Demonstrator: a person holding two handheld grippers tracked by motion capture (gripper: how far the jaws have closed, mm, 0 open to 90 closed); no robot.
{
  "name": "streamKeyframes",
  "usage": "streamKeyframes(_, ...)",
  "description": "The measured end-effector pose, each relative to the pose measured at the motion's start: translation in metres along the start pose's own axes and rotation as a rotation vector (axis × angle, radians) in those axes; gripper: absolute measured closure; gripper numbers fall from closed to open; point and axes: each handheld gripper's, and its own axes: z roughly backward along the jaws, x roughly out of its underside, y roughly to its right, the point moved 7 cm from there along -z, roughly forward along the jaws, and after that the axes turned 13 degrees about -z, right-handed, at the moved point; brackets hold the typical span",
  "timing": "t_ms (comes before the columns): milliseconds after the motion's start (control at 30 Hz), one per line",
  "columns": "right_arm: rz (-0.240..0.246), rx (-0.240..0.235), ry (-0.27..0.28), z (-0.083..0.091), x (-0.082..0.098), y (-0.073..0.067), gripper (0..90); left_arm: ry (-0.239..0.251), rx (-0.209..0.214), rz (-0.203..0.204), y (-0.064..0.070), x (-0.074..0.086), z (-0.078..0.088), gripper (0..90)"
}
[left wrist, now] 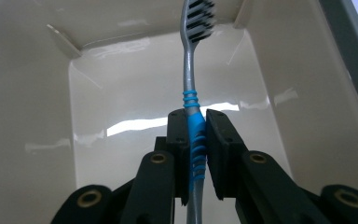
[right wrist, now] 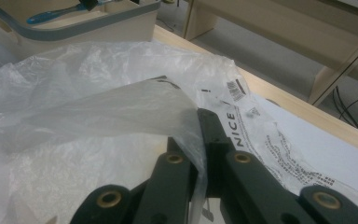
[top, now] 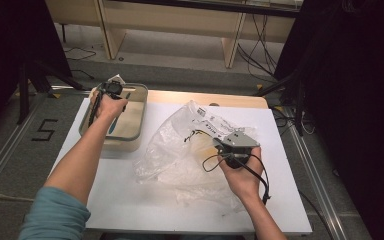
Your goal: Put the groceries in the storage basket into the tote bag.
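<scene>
Overhead, from the high view, the left gripper (top: pixel 111 92) hangs over a beige tub (top: pixel 137 127) with a grey rim at the far left of the white desk (top: pixel 130 200). Its fingers are clenched on a toothbrush (top: pixel 113 125), whose blue handle shows inside the tub below the hand. Beside the tub, at the middle of the desk, lies a crumpled clear plastic bag (top: pixel 172 145) with black print. The right gripper (top: pixel 219 145) rests at the bag's right side, its grey plate on top and its cable looping over the bag.

Next, the left gripper view looks down into the tub (left wrist: pixel 32 116). The left gripper (left wrist: pixel 197 135) has its fingers (left wrist: pixel 219 140) closed tight on the toothbrush (left wrist: pixel 189 74), pinching the blue ribbed grip from both sides. The brush's long axis runs straight up the picture, in line with the fingers: the grey neck rises from the grip, and the head with dark and white bristles points away from the gripper, toward the tub's far wall. Whether the head touches the tub, I cannot tell.

Finally, in the right gripper view, the right gripper (right wrist: pixel 200 135) is clamped on a fold of the plastic bag (right wrist: pixel 98 112); the film runs down between the fingers (right wrist: pixel 212 130), which stand together with nothing but the thin plastic between them. The bag spreads away to the left, its printed panel to the right. Beyond it, at top left, stands the tub (right wrist: pixel 74 28), with the toothbrush (right wrist: pixel 51 15) in it, blue handle pointing left.
</scene>
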Motion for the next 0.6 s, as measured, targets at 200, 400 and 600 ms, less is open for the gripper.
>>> streamKeyframes(200,0.0,0.0,0.0,0.0,0.0,0.0,90.0,0.006,0.002,-0.002,-0.001,0.0,0.006,79.5)
streamKeyframes(400,0.003,-0.001,0.001,0.0,0.0,-0.001,90.0,0.003,0.008,0.002,-0.002,0.001,0.01,79.5)
streamKeyframes(600,0.004,-0.003,-0.002,-0.001,0.0,-0.001,90.0,0.024,0.016,-0.003,-0.001,-0.001,0.017,79.5)
